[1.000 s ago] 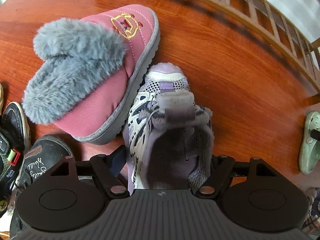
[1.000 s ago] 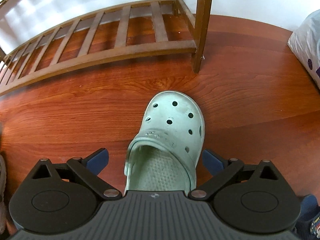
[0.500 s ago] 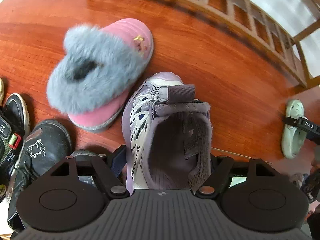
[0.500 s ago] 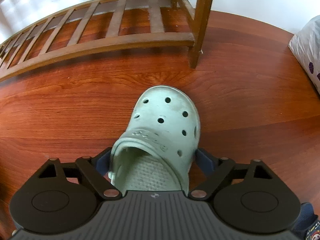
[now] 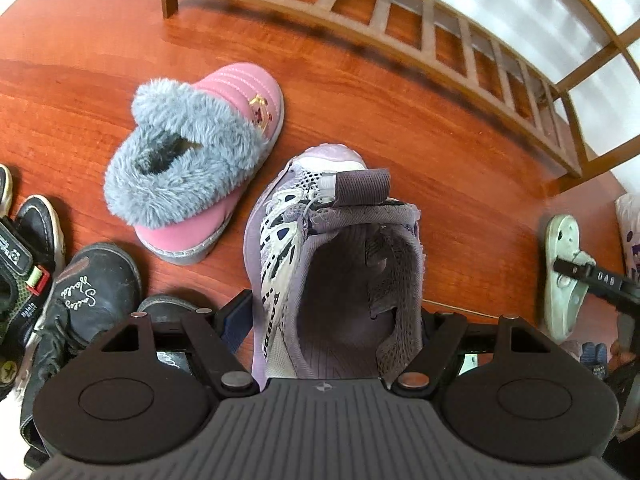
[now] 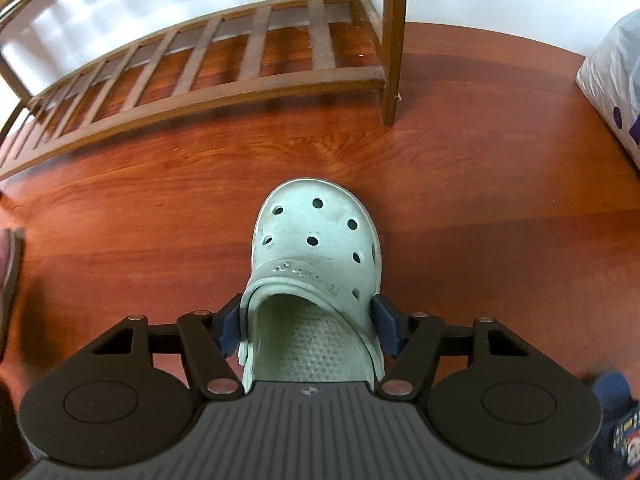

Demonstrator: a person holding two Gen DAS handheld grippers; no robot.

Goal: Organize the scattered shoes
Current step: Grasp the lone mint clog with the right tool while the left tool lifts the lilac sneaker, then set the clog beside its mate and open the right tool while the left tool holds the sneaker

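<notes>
Left wrist view: left hand-held gripper (image 5: 335, 316) clasping a purple mesh sneaker (image 5: 336, 256) at its heel sides, toe pointing away toward the wooden shoe rack (image 5: 400, 28). Showing knitted fabric, white patterned side panels, a dark strap folded over the tongue and a soft padded collar. Lying just beside it on the glossy reddish wood floor (image 5: 360, 112), a pink slipper (image 5: 200, 160) with stitched toe, thick grey sole and a shaggy grey fur cuff. Crowding the left edge, a black leather boot (image 5: 88, 292) with pale script lettering and a black sandal (image 5: 24, 256) with a red and green tab. Sitting far right, the pale green clog (image 5: 564, 276) with part of the other tool across it.

Right wrist view: right hand-held gripper (image 6: 310, 322) closing around the pale green clog (image 6: 316, 272), blue pads touching both sides near the strap. Showing smooth moulded foam, a rounded toe pierced with round holes and a pimpled footbed. Resting on the floor (image 6: 160, 220), toe aimed at the slatted rack (image 6: 200, 64) and its upright leg. Bulging in at the right edge, a white plastic bag (image 6: 616, 76) with purple print.
</notes>
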